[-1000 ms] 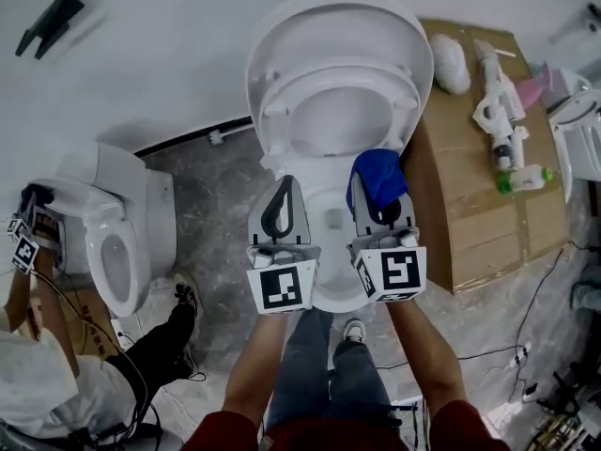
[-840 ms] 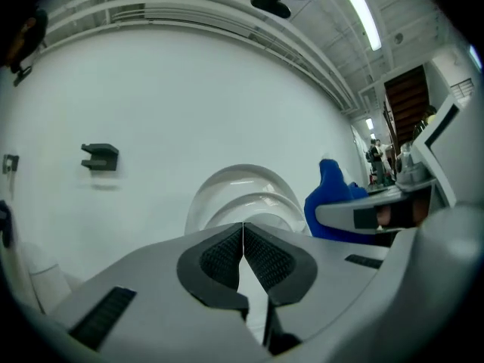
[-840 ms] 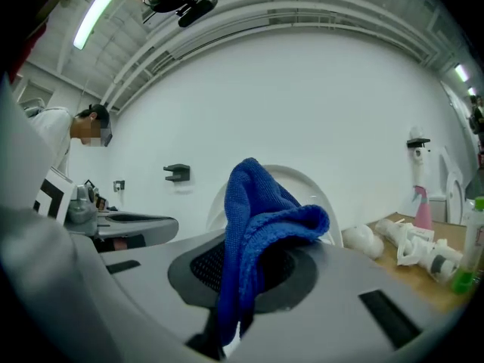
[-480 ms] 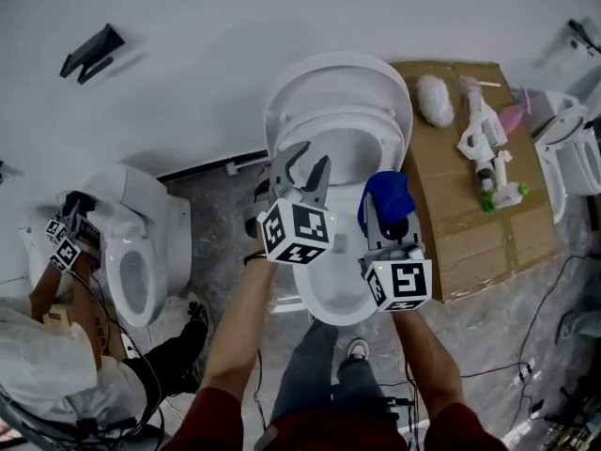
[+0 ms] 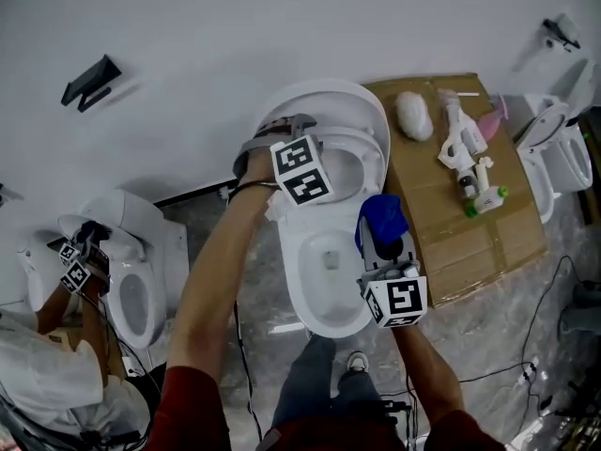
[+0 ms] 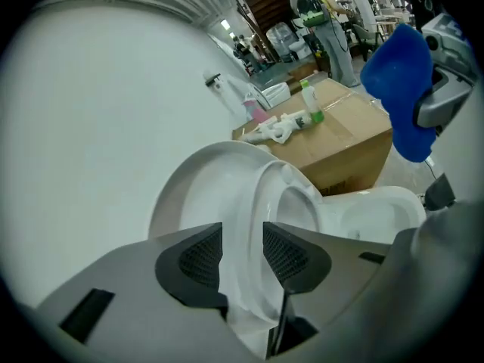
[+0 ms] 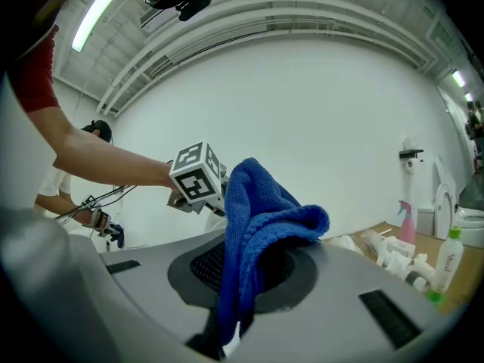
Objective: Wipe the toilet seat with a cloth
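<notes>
My left hand-held gripper (image 6: 242,252) is opening astride the upright toilet seat's (image 6: 261,187) rim without pinching it, my right hand-held gripper (image 5: 385,228) pinches the blue cloth (image 5: 380,212) over the bowl (image 5: 287,272), and wiping, I judge, comes next.

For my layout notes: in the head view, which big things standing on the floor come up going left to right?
White toilet next to a second person → white toilet with its seat raised, in the middle → brown cardboard box → white toilet at the right edge.
</notes>
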`<action>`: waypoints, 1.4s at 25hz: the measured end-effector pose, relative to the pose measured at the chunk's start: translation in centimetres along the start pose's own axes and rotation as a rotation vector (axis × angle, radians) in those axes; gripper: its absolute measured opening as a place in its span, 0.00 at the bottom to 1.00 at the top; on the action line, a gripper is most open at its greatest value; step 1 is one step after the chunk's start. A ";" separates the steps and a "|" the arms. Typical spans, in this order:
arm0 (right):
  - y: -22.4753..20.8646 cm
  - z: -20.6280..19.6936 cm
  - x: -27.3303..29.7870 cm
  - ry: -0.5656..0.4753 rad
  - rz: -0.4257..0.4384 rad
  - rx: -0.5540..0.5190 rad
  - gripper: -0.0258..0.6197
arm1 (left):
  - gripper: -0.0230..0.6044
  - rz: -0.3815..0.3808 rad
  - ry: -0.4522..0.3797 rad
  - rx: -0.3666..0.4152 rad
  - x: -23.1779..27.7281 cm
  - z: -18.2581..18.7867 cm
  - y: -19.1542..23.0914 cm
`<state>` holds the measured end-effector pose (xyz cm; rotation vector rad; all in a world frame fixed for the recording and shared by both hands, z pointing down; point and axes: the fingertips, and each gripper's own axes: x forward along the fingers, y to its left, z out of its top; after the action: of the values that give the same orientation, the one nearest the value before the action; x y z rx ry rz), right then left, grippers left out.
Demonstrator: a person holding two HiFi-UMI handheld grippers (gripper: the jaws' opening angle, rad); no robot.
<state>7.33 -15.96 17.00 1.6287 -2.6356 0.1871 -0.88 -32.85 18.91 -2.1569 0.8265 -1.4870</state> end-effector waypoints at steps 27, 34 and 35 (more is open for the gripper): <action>-1.2 3.1 -5.3 -0.050 -0.023 -0.045 0.13 | 0.20 -0.220 0.067 0.102 -4.9 -0.2 -10.5; -1.1 2.9 -8.4 -0.052 0.009 -0.042 0.13 | 0.22 -0.322 0.053 0.112 -9.4 0.5 -20.0; -0.8 2.8 -8.8 -0.045 0.014 -0.043 0.13 | 0.22 -0.346 0.053 0.114 -9.9 0.4 -21.4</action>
<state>12.11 -8.84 13.45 1.6215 -2.6648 0.0951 2.12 -10.27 24.94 -2.2645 0.3835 -1.7153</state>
